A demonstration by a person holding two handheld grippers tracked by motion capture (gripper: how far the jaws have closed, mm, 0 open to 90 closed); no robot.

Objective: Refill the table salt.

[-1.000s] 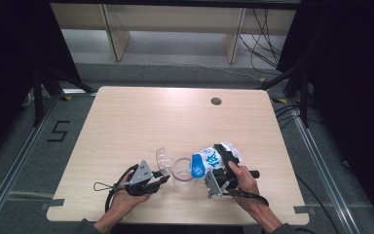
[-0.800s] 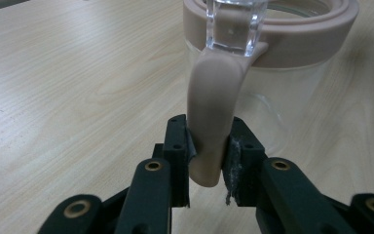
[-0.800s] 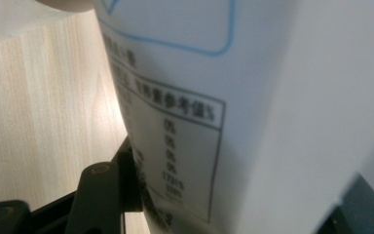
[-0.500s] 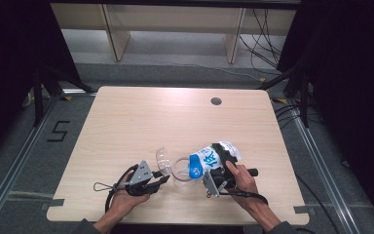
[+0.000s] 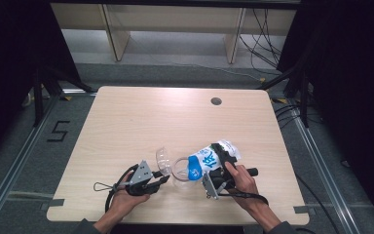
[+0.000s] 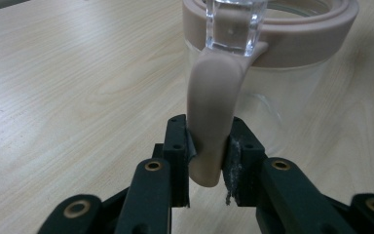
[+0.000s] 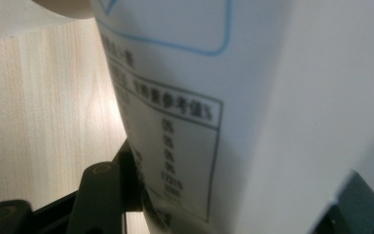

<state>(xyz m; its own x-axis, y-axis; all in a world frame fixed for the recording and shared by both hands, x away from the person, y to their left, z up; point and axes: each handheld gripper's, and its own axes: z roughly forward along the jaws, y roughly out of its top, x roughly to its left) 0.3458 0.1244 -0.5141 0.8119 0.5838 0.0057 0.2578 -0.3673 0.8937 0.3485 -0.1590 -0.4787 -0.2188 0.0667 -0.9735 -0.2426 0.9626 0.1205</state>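
The clear jar [image 5: 181, 168] stands on the counter [image 5: 141, 122] in the lower middle of the high view, with its open lid [image 5: 163, 158] tipped back to its left. The left tool [image 5: 157, 182] is clenched on the jar's soft pinkish handle tab [image 6: 213, 126], which hangs from the band around the rim; in the left gripper view both jaws press its sides near the bottom. The tab looks rubbery and will likely flex rather than slip, so it steadies the jar but would not lift it well. The jar wall seems hard, smooth and breakable; a firmer hold would be on the rim band.

The right tool [image 5: 215, 171] is grasping a white and blue pouch [image 5: 209, 158], lying tilted just right of the jar with its blue end at the jar's mouth. In the right gripper view the pouch [image 7: 233, 97] sits between the jaws, printed side close to the lens. It looks light, thin and crushable; holding it at mid-body keeps the opening free.

The left hand [image 5: 124, 200] lies low and reaches rightward; the right hand [image 5: 241, 180] is rolled inward, angling the pouch towards the jar.
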